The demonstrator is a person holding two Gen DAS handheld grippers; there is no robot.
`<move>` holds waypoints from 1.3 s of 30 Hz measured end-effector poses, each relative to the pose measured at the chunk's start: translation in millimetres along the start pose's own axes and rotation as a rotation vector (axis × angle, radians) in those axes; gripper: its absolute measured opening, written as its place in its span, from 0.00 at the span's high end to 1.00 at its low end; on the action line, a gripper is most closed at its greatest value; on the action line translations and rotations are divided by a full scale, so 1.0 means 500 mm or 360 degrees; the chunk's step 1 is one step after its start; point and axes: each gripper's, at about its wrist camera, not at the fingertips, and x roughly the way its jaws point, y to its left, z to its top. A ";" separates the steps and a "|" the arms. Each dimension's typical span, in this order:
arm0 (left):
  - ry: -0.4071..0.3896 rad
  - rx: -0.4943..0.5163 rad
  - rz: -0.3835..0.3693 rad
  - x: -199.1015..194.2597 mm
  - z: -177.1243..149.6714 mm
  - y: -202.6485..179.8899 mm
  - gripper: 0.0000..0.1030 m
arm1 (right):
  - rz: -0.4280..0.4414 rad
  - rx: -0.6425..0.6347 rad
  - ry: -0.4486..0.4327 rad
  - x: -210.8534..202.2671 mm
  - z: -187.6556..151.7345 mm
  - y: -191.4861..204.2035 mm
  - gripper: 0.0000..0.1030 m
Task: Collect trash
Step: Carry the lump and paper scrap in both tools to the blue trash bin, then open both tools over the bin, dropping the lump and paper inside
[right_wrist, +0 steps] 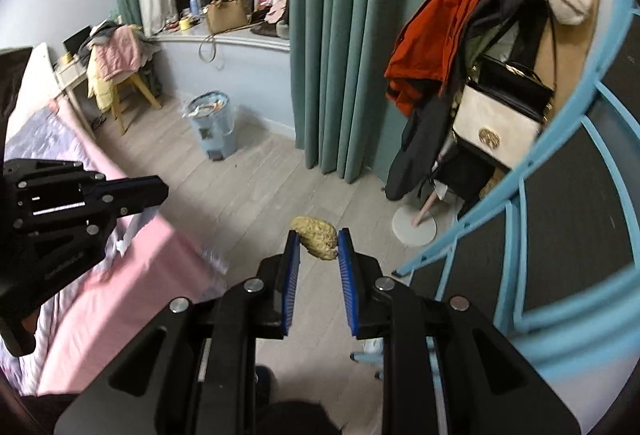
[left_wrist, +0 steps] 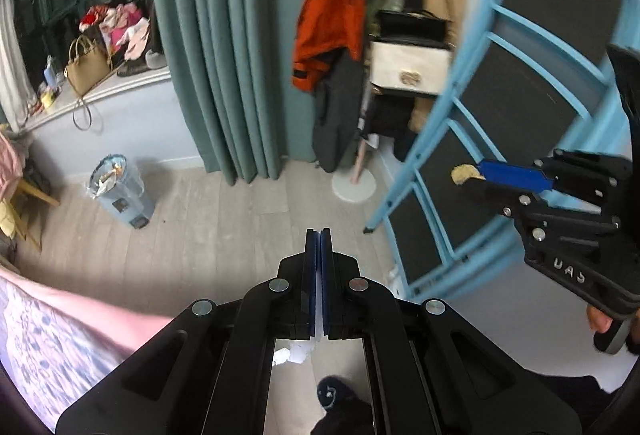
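- Pinching a crumpled yellowish paper wad point(right_wrist: 316, 242) between its blue pads, the right claw point(right_wrist: 319, 249) carries the trash above the wood floor point(right_wrist: 248, 203); only the wad's near end is caught at the very fingertips, its bulk jutting beyond them.
- Likely light, soft and springy, the wad could squirm loose; a bite nearer its middle would hold better.
- Left of it, the left claw point(left_wrist: 319, 235) is shut, with nothing between its pads.
- Beside the claws on the left runs a pink-sheeted bed point(right_wrist: 132, 275); on the right stands a blue ladder frame point(right_wrist: 520, 203).
- Farther ahead and left stands a lined pale-blue bin point(right_wrist: 212, 123), already holding scraps, with open floor between.
- Beyond hang teal curtains point(right_wrist: 332, 47) and a loaded coat stand point(right_wrist: 460, 95).
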 end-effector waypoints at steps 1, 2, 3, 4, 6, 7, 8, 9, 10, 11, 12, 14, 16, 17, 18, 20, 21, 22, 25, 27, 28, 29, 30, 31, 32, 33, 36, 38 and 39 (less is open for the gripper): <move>-0.0003 -0.0007 0.0015 0.020 0.028 0.017 0.99 | 0.0007 -0.0015 -0.0002 0.024 0.027 -0.003 0.80; -0.0003 -0.0017 0.0031 0.041 0.053 0.033 0.99 | 0.0025 -0.0027 0.0001 0.052 0.056 -0.007 0.80; -0.0002 -0.0032 0.0043 0.057 0.072 0.047 0.99 | 0.0049 -0.0039 0.0004 0.082 0.085 -0.010 0.80; -0.0002 -0.0067 0.0064 0.087 0.103 0.071 0.99 | 0.0070 -0.0055 0.0005 0.107 0.107 -0.013 0.80; -0.0004 -0.0121 0.0098 0.130 0.146 0.104 0.99 | 0.0125 -0.0107 -0.0003 0.171 0.162 -0.014 0.80; -0.0009 -0.0156 0.0127 0.160 0.173 0.122 0.99 | 0.0153 -0.0140 -0.0011 0.203 0.190 -0.013 0.80; -0.0015 -0.0182 0.0155 0.181 0.195 0.136 0.99 | 0.0188 -0.0177 -0.0022 0.238 0.225 -0.011 0.80; -0.0013 -0.0205 0.0181 0.200 0.214 0.146 0.99 | 0.0224 -0.0208 -0.0025 0.267 0.259 -0.010 0.80; -0.0003 -0.0228 0.0203 0.218 0.233 0.152 0.99 | 0.0273 -0.0247 -0.0023 0.298 0.297 -0.009 0.80; 0.0018 -0.0275 0.0237 0.237 0.257 0.171 0.99 | 0.0309 -0.0280 -0.0025 0.316 0.327 -0.009 0.80; 0.0026 -0.0318 0.0268 0.250 0.278 0.188 0.99 | 0.0349 -0.0318 -0.0035 0.332 0.359 -0.009 0.80; 0.0007 -0.0388 0.0346 0.267 0.320 0.225 0.99 | 0.0426 -0.0414 -0.0068 0.368 0.422 -0.006 0.80; -0.0009 -0.0465 0.0412 0.281 0.349 0.267 0.99 | 0.0476 -0.0491 -0.0066 0.413 0.474 0.001 0.80; -0.0005 -0.0522 0.0451 0.291 0.364 0.303 0.99 | 0.0500 -0.0519 -0.0061 0.437 0.502 0.008 0.80; 0.0000 -0.0554 0.0480 0.297 0.371 0.327 0.99 | 0.0523 -0.0536 -0.0063 0.453 0.525 0.014 0.80; 0.0007 -0.0603 0.0530 0.304 0.378 0.372 0.99 | 0.0577 -0.0562 -0.0072 0.486 0.573 0.034 0.80; 0.0009 -0.0640 0.0553 0.309 0.380 0.402 0.99 | 0.0606 -0.0574 -0.0062 0.507 0.594 0.048 0.80; 0.0014 -0.0694 0.0576 0.317 0.382 0.441 0.99 | 0.0626 -0.0584 -0.0050 0.527 0.611 0.061 0.80; 0.0017 -0.0803 0.0622 0.343 0.385 0.551 0.99 | 0.0687 -0.0647 -0.0008 0.604 0.665 0.122 0.80; 0.0011 -0.0867 0.0648 0.370 0.383 0.630 0.99 | 0.0714 -0.0710 0.0014 0.659 0.702 0.175 0.80; 0.0000 -0.0896 0.0653 0.383 0.385 0.673 0.99 | 0.0727 -0.0730 0.0015 0.680 0.721 0.196 0.80; -0.0008 -0.0910 0.0656 0.393 0.386 0.706 0.99 | 0.0733 -0.0757 0.0015 0.708 0.745 0.227 0.80; -0.0002 -0.0920 0.0665 0.407 0.391 0.753 0.99 | 0.0728 -0.0776 0.0032 0.729 0.765 0.254 0.80; 0.0019 -0.0937 0.0669 0.421 0.400 0.806 0.99 | 0.0739 -0.0777 0.0065 0.755 0.793 0.286 0.80; 0.0019 -0.0947 0.0664 0.424 0.408 0.846 0.99 | 0.0751 -0.0771 0.0077 0.770 0.818 0.307 0.80; 0.0016 -0.0944 0.0661 0.429 0.419 0.883 0.99 | 0.0756 -0.0780 0.0068 0.785 0.847 0.333 0.80; 0.0019 -0.0869 0.0683 0.446 0.453 0.990 0.99 | 0.0755 -0.0798 0.0024 0.830 0.920 0.390 0.80; 0.0047 -0.0892 0.0698 0.459 0.470 1.061 0.99 | 0.0769 -0.0767 0.0054 0.871 0.971 0.422 0.80; 0.0036 -0.0917 0.0704 0.460 0.481 1.099 0.99 | 0.0773 -0.0778 0.0048 0.888 0.995 0.438 0.80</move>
